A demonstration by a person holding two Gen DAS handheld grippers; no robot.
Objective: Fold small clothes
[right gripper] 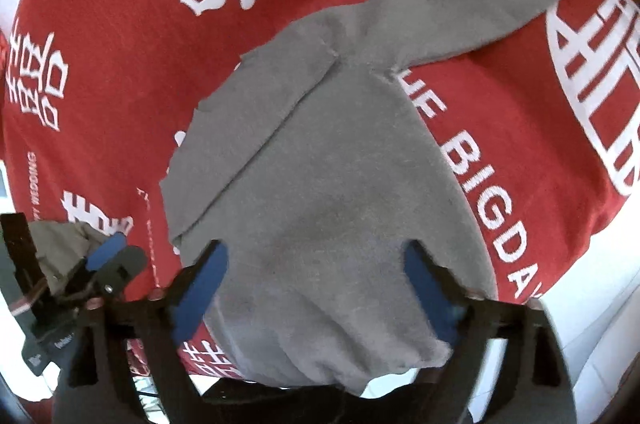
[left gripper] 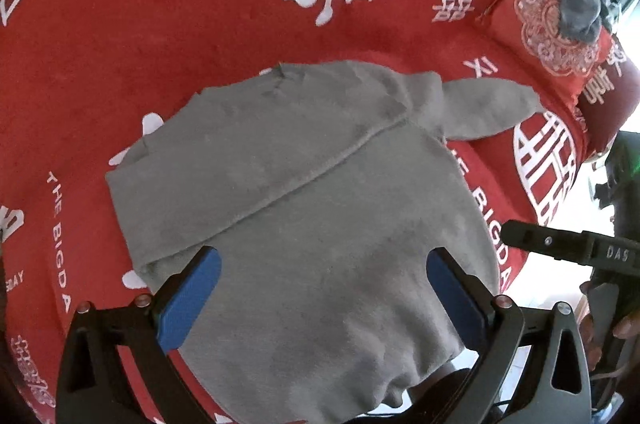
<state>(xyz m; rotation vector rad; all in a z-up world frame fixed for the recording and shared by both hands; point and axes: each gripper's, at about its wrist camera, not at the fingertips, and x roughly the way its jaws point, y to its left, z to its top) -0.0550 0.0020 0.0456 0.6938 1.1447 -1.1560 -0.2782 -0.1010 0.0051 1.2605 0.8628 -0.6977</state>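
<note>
Left gripper (left gripper: 320,274) and right gripper (right gripper: 316,276) both spread wide and empty above grey sweater (left gripper: 304,207), lying flat on red blanket (left gripper: 168,35), long axis running away from cameras, one sleeve (left gripper: 488,103) pointing out right

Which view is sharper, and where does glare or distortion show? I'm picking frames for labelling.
Left wrist view: crisp; grey sweater and red cloth lettering legible, edges bowed by fisheye, blown-out white at right. Right wrist view: softer, right hand-held gripper frame motion-smeared, overexposed lower right.

red blanket (left gripper: 200,23) w/ white characters, matching red pillow (left gripper: 552,35), pale floor (right gripper: 600,324), bright daylight
</note>
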